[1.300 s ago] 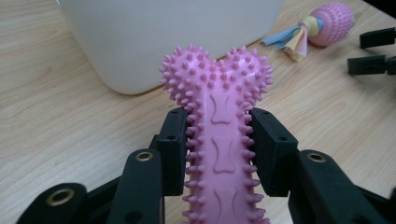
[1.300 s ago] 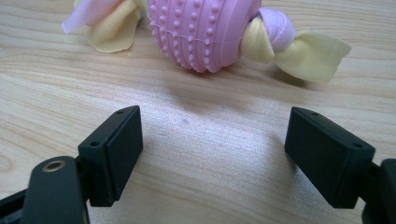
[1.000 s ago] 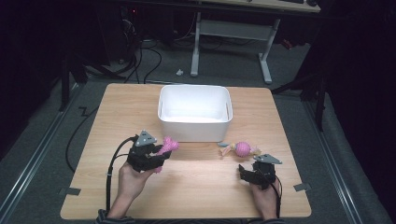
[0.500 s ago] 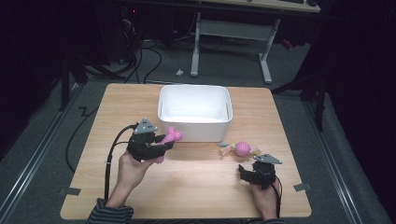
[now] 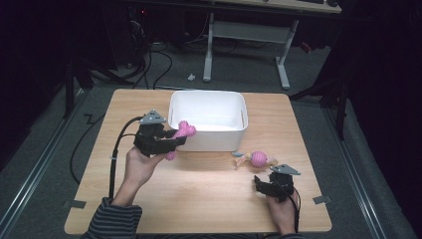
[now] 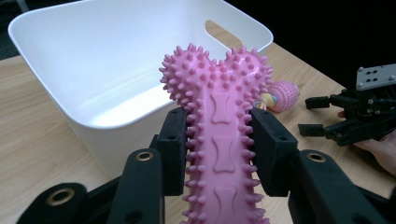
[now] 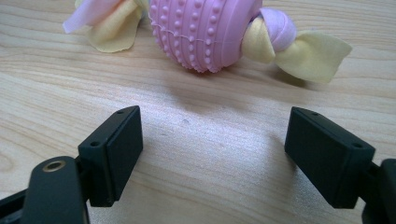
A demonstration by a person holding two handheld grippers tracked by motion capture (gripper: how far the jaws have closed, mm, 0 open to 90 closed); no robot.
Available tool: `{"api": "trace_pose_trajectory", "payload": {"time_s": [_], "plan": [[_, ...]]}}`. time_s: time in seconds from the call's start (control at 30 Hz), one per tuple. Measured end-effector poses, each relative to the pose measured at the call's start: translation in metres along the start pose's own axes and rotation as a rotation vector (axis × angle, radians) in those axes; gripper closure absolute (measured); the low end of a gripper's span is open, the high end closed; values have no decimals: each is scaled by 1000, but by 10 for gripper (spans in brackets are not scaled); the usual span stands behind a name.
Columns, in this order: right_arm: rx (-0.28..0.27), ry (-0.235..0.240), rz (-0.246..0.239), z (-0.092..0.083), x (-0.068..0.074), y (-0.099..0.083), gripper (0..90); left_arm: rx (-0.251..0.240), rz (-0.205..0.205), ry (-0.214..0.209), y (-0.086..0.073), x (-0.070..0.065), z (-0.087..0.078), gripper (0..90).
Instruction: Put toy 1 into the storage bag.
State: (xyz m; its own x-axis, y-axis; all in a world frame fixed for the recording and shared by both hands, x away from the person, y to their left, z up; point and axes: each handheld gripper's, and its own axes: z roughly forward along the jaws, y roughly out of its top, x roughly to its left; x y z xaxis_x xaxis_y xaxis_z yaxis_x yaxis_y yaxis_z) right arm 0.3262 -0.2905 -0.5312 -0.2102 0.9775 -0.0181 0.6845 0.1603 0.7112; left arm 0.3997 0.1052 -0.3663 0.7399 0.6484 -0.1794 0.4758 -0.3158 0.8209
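Left gripper (image 5: 171, 141) clamps a pink bone toy (image 5: 183, 132), its two black pads pressed against the spiked shaft from both sides. From the left gripper view, the bone (image 6: 219, 126) runs straight up between the jaws toward 12 o'clock, its knobbed double head just in front of the near wall of the white bin (image 6: 107, 70). Seen from above, the gripper and bone are raised off the table (image 5: 199, 199) and sit at about 9 o'clock of the bin (image 5: 207, 119), the bone's head against the bin's near left corner (whether it touches the wall I cannot tell). The left hand (image 5: 139, 167) grips the tool from below, a striped sleeve behind it.

Right gripper (image 5: 261, 180) sits low on the table at about 5 o'clock of the bin, its jaws spread wide with nothing between them; bare wood shows in the gap. A pink ball toy (image 5: 257, 159) with yellow and pink cloth ends lies on the table at 12 o'clock of those jaws, near but apart from them. In the right gripper view the ball (image 7: 205, 28) rests on the wood, one knotted cloth tail trailing toward 3 o'clock and another toward 10 o'clock.
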Motion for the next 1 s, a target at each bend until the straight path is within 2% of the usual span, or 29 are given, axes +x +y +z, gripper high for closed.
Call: {"api": "trace_pose_trajectory", "payload": {"time_s": [0.13, 0.4, 0.73, 0.93, 1.0], "plan": [[-2, 1, -1, 0, 0, 0, 192, -2, -1, -24, 7, 5, 5, 596], [-2, 3, -3, 0, 0, 0, 193, 11, 9, -15, 15, 10, 10, 596], [-2, 4, -4, 0, 0, 0, 193, 19, 36, -13, 33, 13, 19, 595], [-2, 6, -6, 0, 0, 0, 193, 2, 44, -18, 42, 17, 25, 595], [-2, 6, -6, 0, 0, 0, 193, 10, 65, -1, 48, 17, 29, 595]]}}
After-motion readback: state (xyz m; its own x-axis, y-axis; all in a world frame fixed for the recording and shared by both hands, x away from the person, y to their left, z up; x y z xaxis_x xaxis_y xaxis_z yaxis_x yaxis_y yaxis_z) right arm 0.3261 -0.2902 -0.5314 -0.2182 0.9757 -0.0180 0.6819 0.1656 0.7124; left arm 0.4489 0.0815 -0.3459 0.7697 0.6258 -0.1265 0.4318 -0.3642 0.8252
